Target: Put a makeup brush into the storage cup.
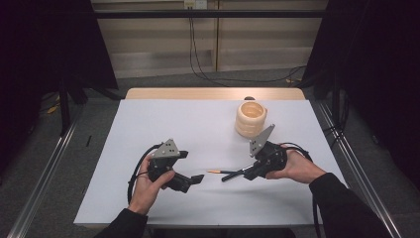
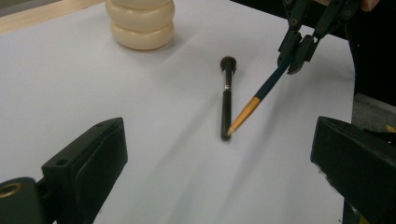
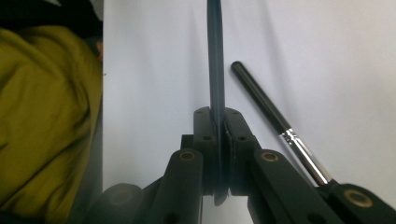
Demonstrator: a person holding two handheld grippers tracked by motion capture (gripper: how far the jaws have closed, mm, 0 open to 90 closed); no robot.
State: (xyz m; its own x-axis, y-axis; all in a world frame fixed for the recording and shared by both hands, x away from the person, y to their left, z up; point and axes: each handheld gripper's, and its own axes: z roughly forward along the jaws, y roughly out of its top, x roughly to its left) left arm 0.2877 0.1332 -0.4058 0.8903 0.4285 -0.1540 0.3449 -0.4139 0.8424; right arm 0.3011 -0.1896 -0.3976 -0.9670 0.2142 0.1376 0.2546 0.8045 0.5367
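My right gripper is shut on a thin dark-blue brush handle whose orange end points left, low over the white table. A black makeup brush with a silver ferrule lies flat on the table right beside it, its end close to the orange tip. My left gripper is open with nothing between its jaws, a short way left of the orange tip. A cream ribbed holder stands upright behind the right hand.
The white tabletop ends at a wooden strip along the far edge. Olive cloth lies at the left of the right gripper view. Dark curtains and metal rails flank the table.
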